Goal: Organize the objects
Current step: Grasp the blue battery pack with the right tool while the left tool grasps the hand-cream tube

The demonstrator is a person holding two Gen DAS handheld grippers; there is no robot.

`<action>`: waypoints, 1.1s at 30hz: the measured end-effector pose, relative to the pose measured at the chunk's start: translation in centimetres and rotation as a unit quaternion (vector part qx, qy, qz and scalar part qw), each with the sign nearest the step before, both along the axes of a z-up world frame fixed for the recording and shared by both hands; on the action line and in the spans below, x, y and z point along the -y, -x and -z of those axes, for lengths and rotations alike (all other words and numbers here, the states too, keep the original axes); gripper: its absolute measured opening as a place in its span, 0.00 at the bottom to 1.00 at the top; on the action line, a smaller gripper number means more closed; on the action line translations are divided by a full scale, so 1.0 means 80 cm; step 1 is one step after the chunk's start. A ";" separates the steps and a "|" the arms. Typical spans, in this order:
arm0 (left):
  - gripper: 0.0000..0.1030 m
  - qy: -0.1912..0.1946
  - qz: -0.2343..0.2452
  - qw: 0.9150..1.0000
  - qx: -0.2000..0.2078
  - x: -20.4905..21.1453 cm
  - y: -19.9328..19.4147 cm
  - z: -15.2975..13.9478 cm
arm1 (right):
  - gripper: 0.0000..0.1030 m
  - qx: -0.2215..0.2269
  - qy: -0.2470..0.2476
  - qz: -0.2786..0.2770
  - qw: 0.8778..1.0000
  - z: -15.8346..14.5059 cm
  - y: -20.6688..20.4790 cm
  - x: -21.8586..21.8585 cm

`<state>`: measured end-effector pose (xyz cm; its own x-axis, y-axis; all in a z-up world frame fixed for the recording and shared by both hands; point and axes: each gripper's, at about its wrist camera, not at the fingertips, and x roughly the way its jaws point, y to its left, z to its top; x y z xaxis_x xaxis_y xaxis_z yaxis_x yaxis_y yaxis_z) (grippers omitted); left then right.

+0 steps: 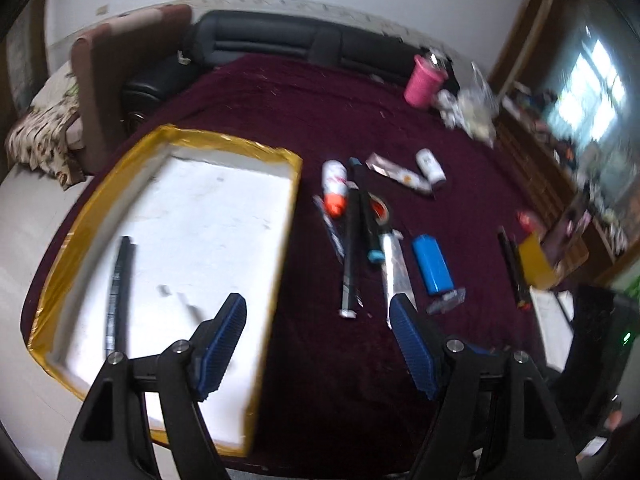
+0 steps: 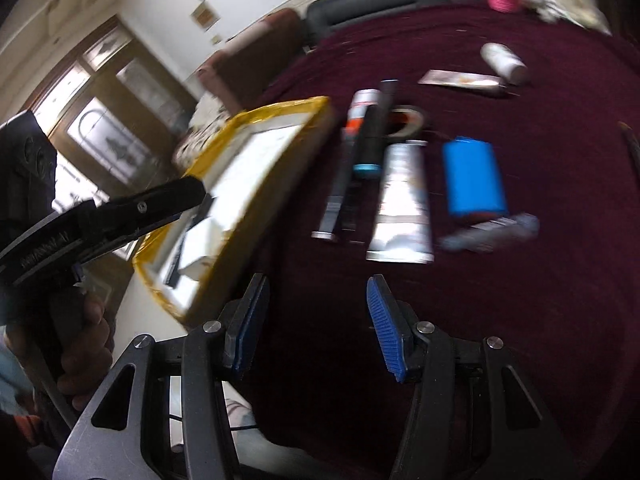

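Both tongs gape empty: left tongs (image 1: 318,308) over the tray's (image 1: 92,216) right rim, right tongs (image 2: 316,292) nearer. Black pen (image 1: 118,280) lies in tray. Silver tube (image 2: 404,200), blue case (image 2: 474,176), markers (image 2: 370,132) crowd the maroon worktop (image 1: 320,380); black sofa (image 1: 272,38) far.

A dark red cloth (image 1: 248,112) covers the table. On it at the left lies a shallow white tray with a yellow taped rim (image 1: 224,142). Just right of the tray lie a white and orange bottle (image 1: 335,186), a black stick (image 1: 350,248), a silver tube (image 1: 394,268) and a blue box (image 1: 433,265). A pink cup (image 1: 422,80) stands at the far edge.
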<state>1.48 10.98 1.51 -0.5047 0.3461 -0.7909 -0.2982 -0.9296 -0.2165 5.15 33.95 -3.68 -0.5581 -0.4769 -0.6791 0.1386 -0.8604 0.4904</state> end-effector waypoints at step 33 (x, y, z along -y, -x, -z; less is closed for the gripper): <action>0.70 0.049 0.059 0.995 0.066 -0.097 0.021 0.044 | 0.35 0.061 -0.127 0.069 0.988 0.017 0.099 -0.068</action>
